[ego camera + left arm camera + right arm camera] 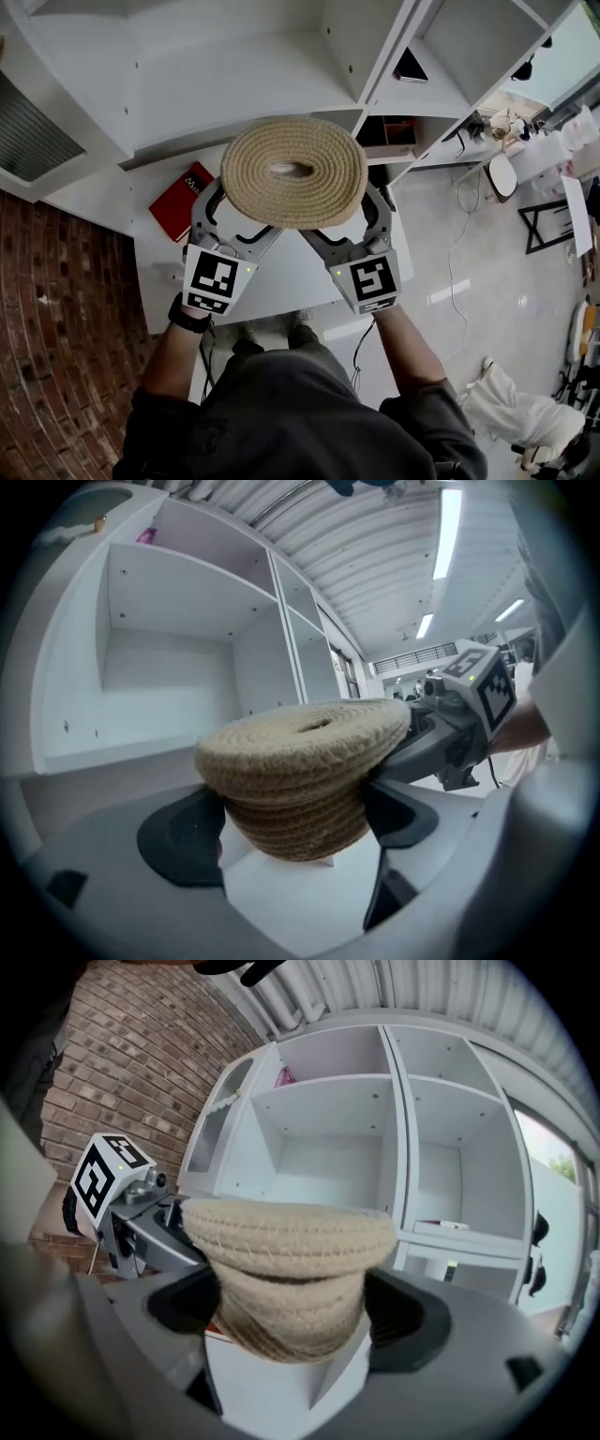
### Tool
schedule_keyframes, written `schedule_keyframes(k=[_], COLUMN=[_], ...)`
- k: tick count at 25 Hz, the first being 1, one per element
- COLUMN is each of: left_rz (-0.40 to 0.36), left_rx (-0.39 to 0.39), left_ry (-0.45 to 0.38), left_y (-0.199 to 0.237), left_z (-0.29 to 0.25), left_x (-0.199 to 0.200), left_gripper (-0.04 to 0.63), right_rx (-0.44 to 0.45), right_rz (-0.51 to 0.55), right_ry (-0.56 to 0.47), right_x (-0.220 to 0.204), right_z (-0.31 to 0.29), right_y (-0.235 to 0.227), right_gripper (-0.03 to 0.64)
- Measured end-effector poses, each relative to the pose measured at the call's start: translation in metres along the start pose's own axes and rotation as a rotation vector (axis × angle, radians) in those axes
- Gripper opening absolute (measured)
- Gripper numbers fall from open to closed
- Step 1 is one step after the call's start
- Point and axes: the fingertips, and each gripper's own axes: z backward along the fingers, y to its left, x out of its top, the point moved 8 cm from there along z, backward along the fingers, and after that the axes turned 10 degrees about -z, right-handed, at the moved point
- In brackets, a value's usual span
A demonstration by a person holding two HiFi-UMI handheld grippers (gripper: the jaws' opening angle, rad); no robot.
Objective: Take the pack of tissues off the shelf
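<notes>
While held clear of the shelf (234, 84), above the near desk (281, 277), woven pack of tissues (293, 173) clenched from left and right by fingers of left gripper (295, 822) and right gripper (291, 1314). Looks nearly done: off the shelf, only setting down left.

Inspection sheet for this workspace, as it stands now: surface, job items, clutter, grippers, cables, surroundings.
Surface: white table under the grippers.
Job's things: round woven rope container, slot in its top, held in the air before the white shelf unit.
Clutter: red book on the table's left; dark flat item in a shelf compartment.
Grippers: left gripper and right gripper both clamp the container's sides.
Cables: white cable on the floor at right.
Surroundings: brick wall at left, grey floor.
</notes>
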Motion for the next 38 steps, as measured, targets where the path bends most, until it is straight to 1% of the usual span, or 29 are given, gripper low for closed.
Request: schedule_keyframes(k=[6,14,22,26,34,38], left_rz=[0.022,0.039,0.032,0.04,0.073,0.08], left_rx=[-0.078,-0.179,-0.277,-0.308,-0.349,-0.365], left_ry=[0.053,0.125,0.205,0.239,0.298,0.322], left_y=[-0.033,-0.073,-0.108,-0.121,-0.138,-0.144], left_z=[-0.03,-0.075,-0.11,-0.123,-0.139,-0.145], left_x=[-0.054,-0.126,-0.194,-0.216,-0.257,-0.273], left_gripper=[0.457,0.457,0.457,0.457,0.457,0.457], right_rx=[-0.049,-0.094,-0.133,-0.141,-0.14,-0.14], right_rz=[-0.088,-0.155,-0.221,-0.244,-0.273,-0.266], right_ry=[0.046,0.132,0.228,0.263,0.32,0.359], right_x=[-0.072,-0.166,-0.254,-0.283,-0.328,-0.348], right_z=[-0.002,-0.009,-0.016,-0.019,-0.027,-0.031], right_y=[-0.005,-0.016,-0.017,-0.019,-0.018,-0.019], right_gripper=[0.486,0.486,0.486,0.486,0.486,0.486])
